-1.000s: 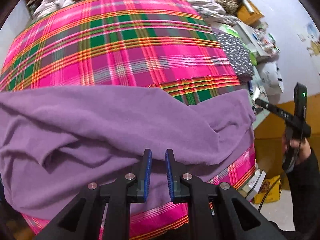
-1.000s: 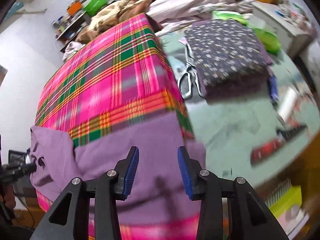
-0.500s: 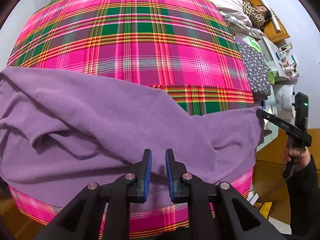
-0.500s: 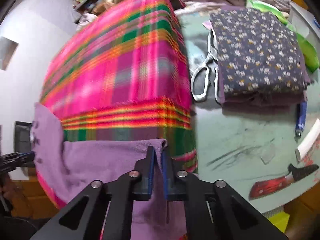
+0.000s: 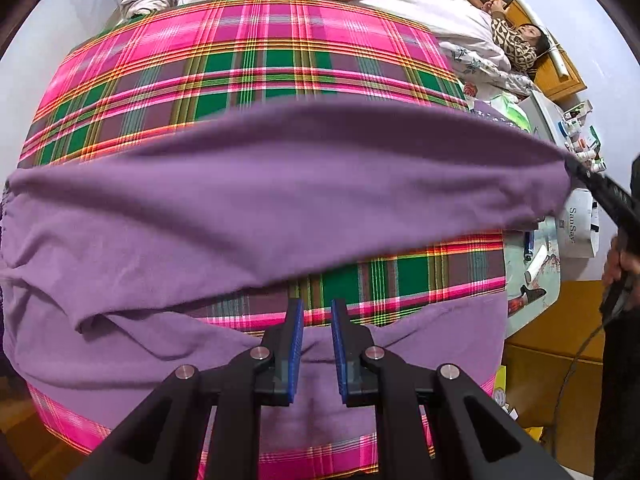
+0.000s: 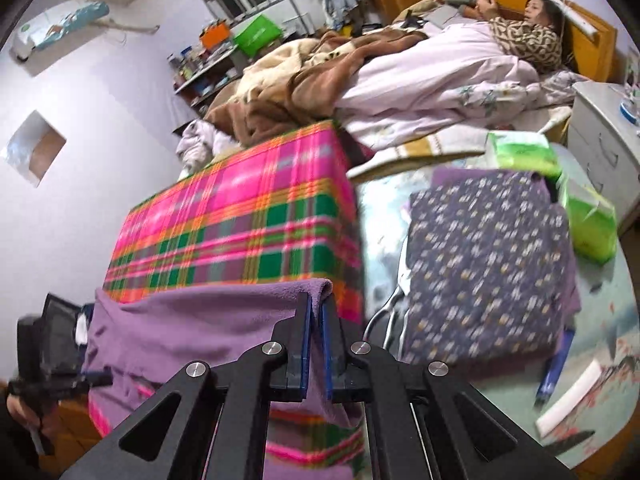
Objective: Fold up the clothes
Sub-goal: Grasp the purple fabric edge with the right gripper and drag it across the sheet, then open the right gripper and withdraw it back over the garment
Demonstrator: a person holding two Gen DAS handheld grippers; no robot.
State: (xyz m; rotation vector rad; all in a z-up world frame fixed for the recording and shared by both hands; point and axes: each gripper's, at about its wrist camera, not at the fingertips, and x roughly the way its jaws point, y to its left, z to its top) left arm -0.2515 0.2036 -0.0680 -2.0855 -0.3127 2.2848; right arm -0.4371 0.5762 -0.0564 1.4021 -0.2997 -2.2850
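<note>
Purple garment (image 6: 224, 320) corner between right hand-held gripper (image 6: 316, 312) pads, right-wrist view only

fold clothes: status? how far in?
Early. Done: right tongs shut on a corner of the purple garment and raised it above the plaid cloth. In hand: carrying that edge across. Left: left tongs are empty, jaws apart; no finished fold shows.

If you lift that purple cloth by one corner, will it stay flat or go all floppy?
Probably floppy: the purple cloth sags between the corner pinched in the right tool and the part lying on the plaid blanket. It looks light, since one pinch lifts it. Its fuzzy surface likely won't slip.
</note>
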